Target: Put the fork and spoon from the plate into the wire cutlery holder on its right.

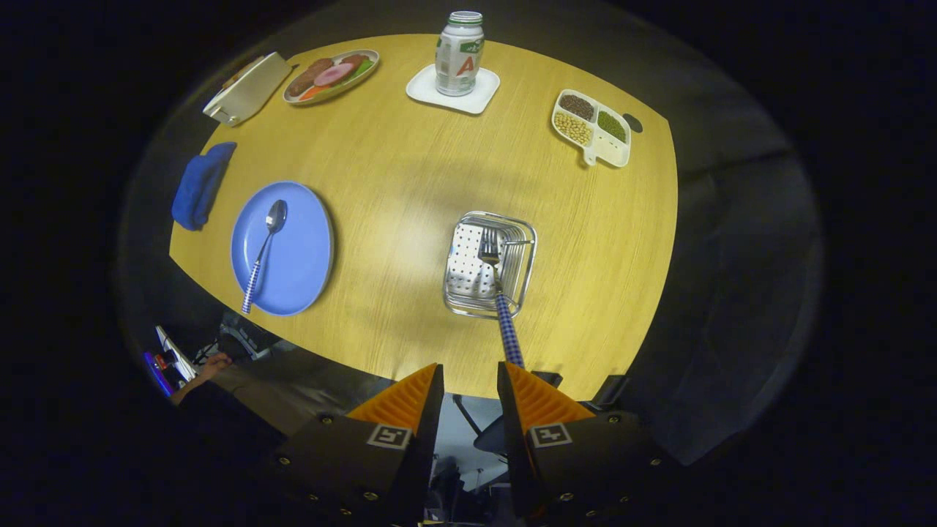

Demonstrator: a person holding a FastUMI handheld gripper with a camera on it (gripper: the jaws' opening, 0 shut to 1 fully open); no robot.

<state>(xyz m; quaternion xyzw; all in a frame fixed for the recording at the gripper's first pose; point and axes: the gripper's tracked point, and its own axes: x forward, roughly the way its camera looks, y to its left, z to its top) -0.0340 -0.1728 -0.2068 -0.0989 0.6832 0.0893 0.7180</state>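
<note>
The steel fork with the blue checked handle (500,293) stands in the square wire cutlery holder (457,298). The jaws hang apart, empty. I'd say the matching spoon (265,250) on the blue plate (300,271) comes next.

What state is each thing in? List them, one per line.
fork: tines in the wire cutlery holder, handle leaning out over its near rim toward the fingers
spoon: lying on the blue plate
gripper: open, nothing pressed between the fingers
bottle: upright, capped, on a white coaster
divided tray: filled with beans
blue cloth: bunched up
</note>
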